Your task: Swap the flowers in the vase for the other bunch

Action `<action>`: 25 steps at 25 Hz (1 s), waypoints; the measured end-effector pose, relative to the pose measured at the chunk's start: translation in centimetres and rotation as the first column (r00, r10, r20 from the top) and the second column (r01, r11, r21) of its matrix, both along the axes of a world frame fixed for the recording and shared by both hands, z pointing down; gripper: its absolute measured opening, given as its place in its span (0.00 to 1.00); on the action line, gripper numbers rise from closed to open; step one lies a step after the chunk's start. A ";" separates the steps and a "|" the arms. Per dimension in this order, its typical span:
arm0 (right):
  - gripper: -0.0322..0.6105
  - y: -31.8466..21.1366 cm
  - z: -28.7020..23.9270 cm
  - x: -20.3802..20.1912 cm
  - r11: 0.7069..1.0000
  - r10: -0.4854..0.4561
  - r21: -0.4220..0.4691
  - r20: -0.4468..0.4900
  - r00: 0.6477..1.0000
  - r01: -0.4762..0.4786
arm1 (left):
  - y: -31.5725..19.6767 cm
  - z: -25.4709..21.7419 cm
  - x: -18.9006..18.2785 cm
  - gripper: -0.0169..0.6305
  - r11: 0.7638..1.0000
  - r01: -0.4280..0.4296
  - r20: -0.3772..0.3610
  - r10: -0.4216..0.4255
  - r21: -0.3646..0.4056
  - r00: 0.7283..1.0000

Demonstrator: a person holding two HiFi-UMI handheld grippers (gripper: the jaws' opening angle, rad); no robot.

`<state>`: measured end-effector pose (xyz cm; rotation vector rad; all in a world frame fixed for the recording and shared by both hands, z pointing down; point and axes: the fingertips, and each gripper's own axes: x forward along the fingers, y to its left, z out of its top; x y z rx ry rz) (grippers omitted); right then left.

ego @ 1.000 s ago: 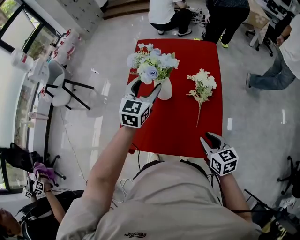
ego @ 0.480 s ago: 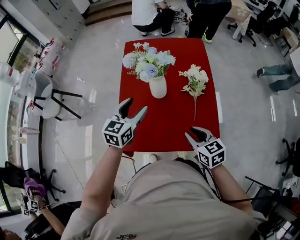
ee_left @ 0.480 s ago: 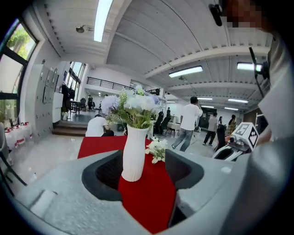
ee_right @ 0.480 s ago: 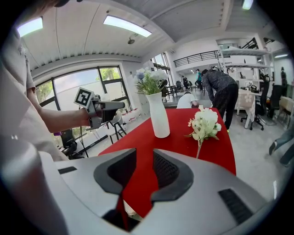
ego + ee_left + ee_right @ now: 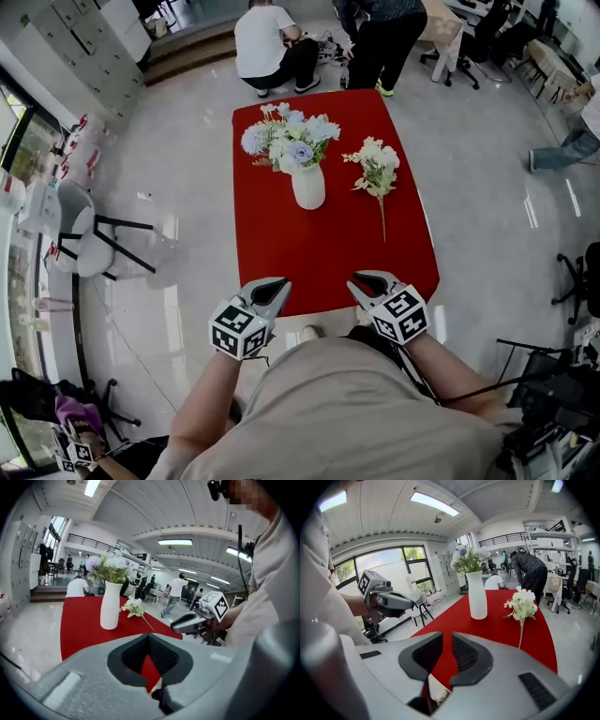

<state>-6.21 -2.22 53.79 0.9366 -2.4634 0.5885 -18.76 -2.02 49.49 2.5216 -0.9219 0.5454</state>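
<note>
A white vase (image 5: 308,186) with a blue and white bunch (image 5: 286,141) stands on the far half of the red table (image 5: 328,253). To its right a loose white bunch (image 5: 375,164) lies flat, stem towards me. Both grippers hover at the table's near edge, far from the vase. The left gripper (image 5: 274,285) is shut and holds nothing. The right gripper (image 5: 364,279) has its jaws closing, a narrow gap left and nothing between them. The left gripper view shows the vase (image 5: 109,605) and the loose bunch (image 5: 134,607) beyond its shut jaws; the right gripper view shows them too, vase (image 5: 477,595) and loose bunch (image 5: 522,603).
Two people (image 5: 272,42) crouch and bend just past the table's far end. A white chair (image 5: 89,239) stands on the floor to the left, office chairs (image 5: 581,281) to the right. My torso fills the bottom of the head view.
Both grippers have drawn back from near the vase to the table's near edge. The left jaws went from wide open to shut; the right jaws narrowed.
</note>
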 end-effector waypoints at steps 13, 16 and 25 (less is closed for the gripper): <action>0.10 5.4 -0.3 -3.6 0.998 0.040 0.040 -0.032 0.999 -0.039 | 8.6 0.6 -0.6 0.04 0.992 -0.122 -0.021 0.121 -0.043 0.992; 0.10 6.2 -0.3 -4.1 0.998 0.043 0.047 -0.038 0.998 -0.041 | 9.0 0.6 -1.3 0.04 0.992 -0.118 -0.040 0.117 -0.048 0.992; 0.08 8.5 -0.5 -5.5 0.998 0.016 0.053 -0.060 0.998 -0.013 | 9.6 1.2 -1.6 0.04 0.989 -0.143 -0.049 0.141 -0.045 0.989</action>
